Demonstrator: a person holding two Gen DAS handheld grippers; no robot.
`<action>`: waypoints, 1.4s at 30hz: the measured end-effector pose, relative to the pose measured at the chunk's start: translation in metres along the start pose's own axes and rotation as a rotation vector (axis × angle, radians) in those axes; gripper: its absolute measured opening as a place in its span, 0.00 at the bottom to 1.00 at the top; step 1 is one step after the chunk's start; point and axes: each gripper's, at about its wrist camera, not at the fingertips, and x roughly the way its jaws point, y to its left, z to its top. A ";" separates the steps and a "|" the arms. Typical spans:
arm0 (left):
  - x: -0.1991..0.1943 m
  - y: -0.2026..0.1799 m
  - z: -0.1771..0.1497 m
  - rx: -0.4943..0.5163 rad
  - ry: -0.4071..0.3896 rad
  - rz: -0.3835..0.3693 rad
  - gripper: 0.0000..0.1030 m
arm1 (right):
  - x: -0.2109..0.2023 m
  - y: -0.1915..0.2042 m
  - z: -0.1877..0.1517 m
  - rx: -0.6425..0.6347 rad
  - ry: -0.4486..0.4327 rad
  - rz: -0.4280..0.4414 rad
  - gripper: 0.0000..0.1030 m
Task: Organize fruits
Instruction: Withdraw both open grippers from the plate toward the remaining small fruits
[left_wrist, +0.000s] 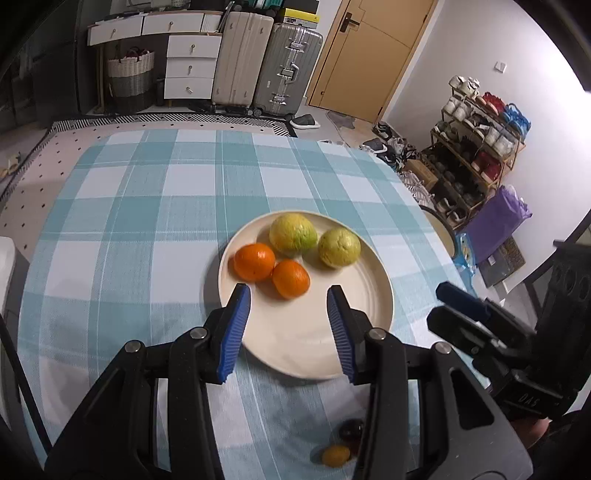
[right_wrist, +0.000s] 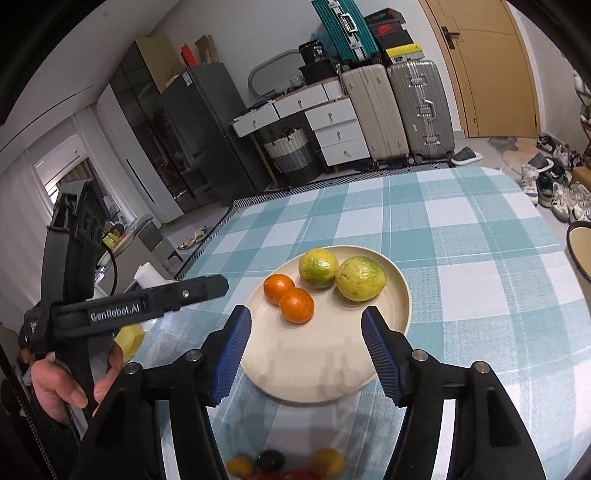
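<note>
Fruits, two oranges (left_wrist: 271, 271) and two green-yellow ones (left_wrist: 314, 240), on a plate (left_wrist: 373, 314) on the tabletop (left_wrist: 129, 221), left tool (left_wrist: 288, 295) and right tool (right_wrist: 306, 317) tilted down above plate, both spread apart, holding nothing

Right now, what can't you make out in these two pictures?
- Small fruits at the bottom edge, right wrist view: blurred, cut off by the frame and the right claw; kinds unclear.
- Small fruits near the table's front, left wrist view: partly hidden behind the left claw.
- Round dish at the right edge, right wrist view: cut off, contents unseen.
</note>
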 end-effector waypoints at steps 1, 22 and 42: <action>-0.003 -0.002 -0.004 0.006 -0.002 0.005 0.38 | -0.003 0.002 -0.001 -0.004 -0.001 0.000 0.63; -0.035 -0.031 -0.067 0.040 -0.025 0.102 0.73 | -0.055 0.025 -0.028 -0.049 -0.059 -0.040 0.84; -0.044 -0.029 -0.114 0.017 -0.024 0.141 0.98 | -0.083 0.028 -0.066 -0.048 -0.073 -0.066 0.99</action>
